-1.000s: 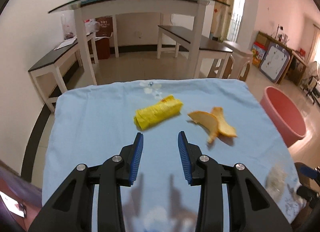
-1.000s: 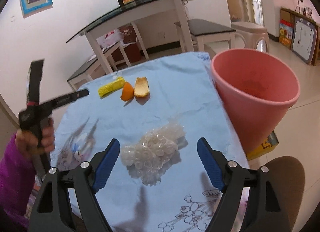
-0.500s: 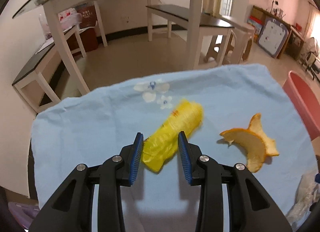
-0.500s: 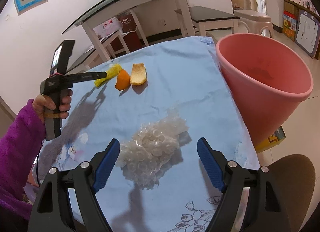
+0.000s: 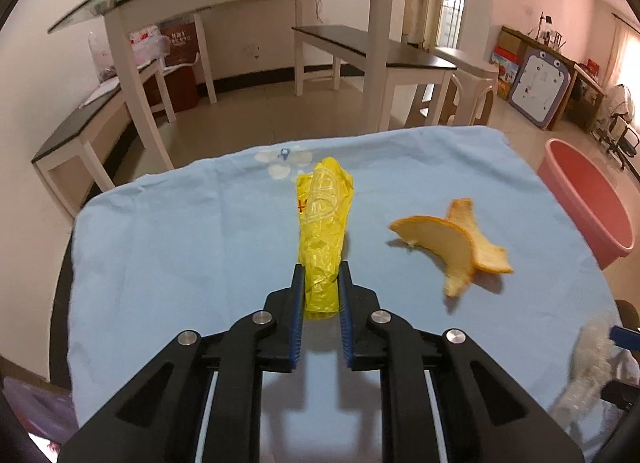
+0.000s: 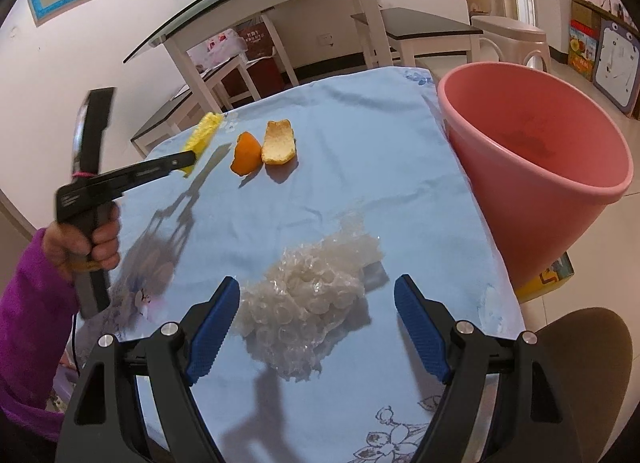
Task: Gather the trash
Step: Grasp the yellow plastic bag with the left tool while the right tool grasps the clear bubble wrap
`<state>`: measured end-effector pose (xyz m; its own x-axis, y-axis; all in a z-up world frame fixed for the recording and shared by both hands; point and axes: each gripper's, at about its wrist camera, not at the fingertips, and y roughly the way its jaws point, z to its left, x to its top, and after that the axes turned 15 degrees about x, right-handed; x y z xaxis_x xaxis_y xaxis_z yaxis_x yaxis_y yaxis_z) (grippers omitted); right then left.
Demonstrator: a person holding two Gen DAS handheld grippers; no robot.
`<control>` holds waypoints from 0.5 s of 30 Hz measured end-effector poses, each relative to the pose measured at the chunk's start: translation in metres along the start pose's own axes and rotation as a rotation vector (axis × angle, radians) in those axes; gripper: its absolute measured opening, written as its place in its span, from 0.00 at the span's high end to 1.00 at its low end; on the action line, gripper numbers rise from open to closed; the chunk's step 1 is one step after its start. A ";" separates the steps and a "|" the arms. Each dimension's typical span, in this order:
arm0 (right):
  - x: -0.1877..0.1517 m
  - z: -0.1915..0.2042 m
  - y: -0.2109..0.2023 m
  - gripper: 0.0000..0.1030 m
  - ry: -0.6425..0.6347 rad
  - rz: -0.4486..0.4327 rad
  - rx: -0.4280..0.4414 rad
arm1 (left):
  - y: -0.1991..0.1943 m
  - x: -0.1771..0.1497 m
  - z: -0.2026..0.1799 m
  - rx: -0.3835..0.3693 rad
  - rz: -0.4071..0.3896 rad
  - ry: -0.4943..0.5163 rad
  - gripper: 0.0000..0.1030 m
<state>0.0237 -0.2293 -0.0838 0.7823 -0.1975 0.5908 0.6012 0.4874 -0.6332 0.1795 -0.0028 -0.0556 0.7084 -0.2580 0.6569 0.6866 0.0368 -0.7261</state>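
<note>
Nearest the front edge of the desk [image 6: 360,111], the right hand-held gripper [image 6: 316,323] sits spread wide around the crumpled bubble wrap [image 6: 308,303], blue pads clear of it on both sides, nothing gripped yet. Further in, toward the far left corner, the left hand-held gripper [image 5: 320,299] is closing its jaws on the near end of the yellow plastic bag [image 5: 324,231], pads pinching the thin roll while the rest lies forward on the blue cloth. The risk, as I read it: that bag is slick and held only by its tail, so a quick lift could let it slide out or unroll and drag. The bubble wrap is springy and broad, and a shallow pinch might only catch a corner. Between the two, mid-desk, the orange peel [image 6: 264,147] pieces lie untouched. Off the desk's right edge stands the pink bin [image 6: 536,167], its inside apparently empty apart from a faint dark smudge at the bottom.
</note>
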 end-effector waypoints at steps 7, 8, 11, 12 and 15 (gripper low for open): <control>-0.001 -0.004 0.005 0.30 0.000 0.039 0.017 | -0.059 -0.022 -0.001 -0.040 -0.044 -0.059 0.85; -0.001 -0.003 0.005 0.31 -0.010 0.045 0.020 | -0.068 -0.026 -0.001 -0.047 -0.048 -0.074 0.85; 0.000 0.005 0.009 0.40 -0.046 0.061 0.034 | -0.082 -0.036 0.001 -0.061 -0.047 -0.107 0.85; -0.001 0.007 0.010 0.41 -0.054 0.064 0.034 | -0.087 -0.040 0.001 -0.066 -0.049 -0.117 0.85; -0.004 0.012 0.013 0.45 -0.064 0.071 0.039 | -0.098 -0.050 0.001 -0.071 -0.057 -0.141 0.85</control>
<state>0.0263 -0.2122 -0.0889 0.8103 -0.1072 0.5762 0.5365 0.5315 -0.6555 0.0767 0.0076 -0.0169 0.6882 -0.1197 0.7156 0.7165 -0.0436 -0.6963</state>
